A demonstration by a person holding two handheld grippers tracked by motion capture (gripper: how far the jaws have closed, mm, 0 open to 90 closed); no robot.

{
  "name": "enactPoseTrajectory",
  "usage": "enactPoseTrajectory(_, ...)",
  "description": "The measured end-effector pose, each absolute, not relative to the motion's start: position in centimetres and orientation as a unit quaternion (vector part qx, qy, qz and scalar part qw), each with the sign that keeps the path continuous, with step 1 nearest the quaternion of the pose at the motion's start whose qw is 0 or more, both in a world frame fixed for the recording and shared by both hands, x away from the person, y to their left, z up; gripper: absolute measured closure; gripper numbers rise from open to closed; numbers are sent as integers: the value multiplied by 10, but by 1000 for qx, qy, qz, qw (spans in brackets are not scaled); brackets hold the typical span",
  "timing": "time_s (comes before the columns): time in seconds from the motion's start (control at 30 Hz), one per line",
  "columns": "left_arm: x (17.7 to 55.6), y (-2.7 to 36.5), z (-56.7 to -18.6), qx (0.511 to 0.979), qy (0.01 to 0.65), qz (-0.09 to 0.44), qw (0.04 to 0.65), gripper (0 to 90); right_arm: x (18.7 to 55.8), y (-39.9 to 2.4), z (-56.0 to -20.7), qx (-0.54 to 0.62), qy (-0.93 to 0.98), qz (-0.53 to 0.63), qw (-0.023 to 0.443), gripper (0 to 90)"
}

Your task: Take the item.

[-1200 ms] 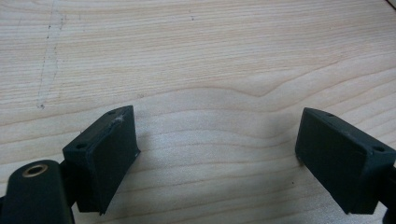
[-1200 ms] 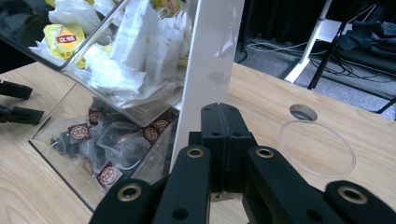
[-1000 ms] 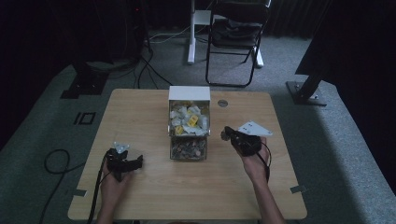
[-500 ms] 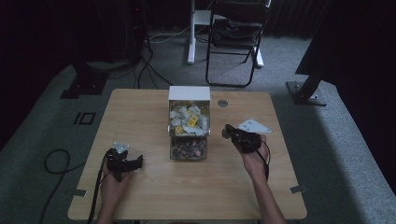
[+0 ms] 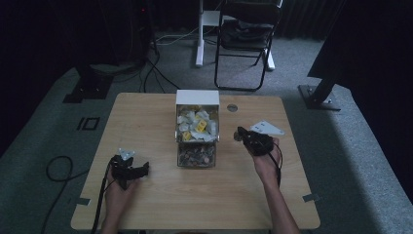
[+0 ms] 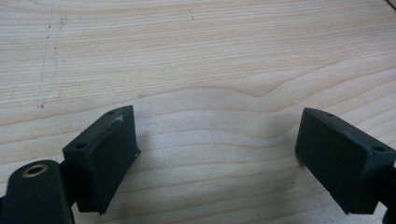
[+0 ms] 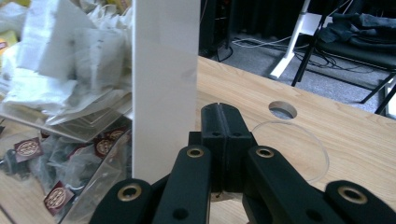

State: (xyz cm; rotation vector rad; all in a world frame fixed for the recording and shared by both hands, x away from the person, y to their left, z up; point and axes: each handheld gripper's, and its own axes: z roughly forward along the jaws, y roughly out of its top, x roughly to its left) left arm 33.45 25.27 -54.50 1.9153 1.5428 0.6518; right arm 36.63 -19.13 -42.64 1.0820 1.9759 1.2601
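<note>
A two-tier box (image 5: 197, 99) stands mid-table; its white upper bin holds white and yellow packets (image 5: 196, 124), and its clear lower bin holds dark packets (image 5: 196, 156). My left gripper (image 5: 141, 169) rests low at the front left, well apart from the box. In the left gripper view its jaws stand wide open (image 6: 217, 149) over bare wood. My right gripper (image 5: 239, 132) sits just right of the box. In the right gripper view it is shut (image 7: 223, 140), pads pressed together, beside the box's white wall (image 7: 163, 84). A clear round disc (image 7: 299, 149) lies on the table behind its jaws.
A round cable hole (image 5: 232, 107) sits in the tabletop (image 5: 146, 122) behind the right gripper. Beyond the table stand a folding chair (image 5: 243, 44), a white stand leg (image 5: 199, 34) and floor cables (image 5: 58, 168).
The right gripper has edged slightly forward beside the box. The left gripper has stayed put.
</note>
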Motion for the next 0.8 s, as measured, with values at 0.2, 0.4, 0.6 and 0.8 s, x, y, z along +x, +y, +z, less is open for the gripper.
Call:
enactPoseTrajectory(0.2, 335, 253, -545, 720, 579, 245, 294, 137, 372, -195, -427, 410, 731, 467, 280, 900)
enactPoseTrajectory(0.4, 335, 253, -545, 720, 579, 245, 294, 137, 378, -200, -429, 420, 726, 466, 282, 900)
enactPoseTrajectory(0.6, 335, 253, -545, 719, 580, 245, 294, 137, 386, -203, -432, 428, 723, 462, 284, 900)
enactPoseTrajectory(0.8, 335, 253, -545, 721, 578, 245, 293, 137, 395, -206, -433, 435, 720, 458, 289, 900)
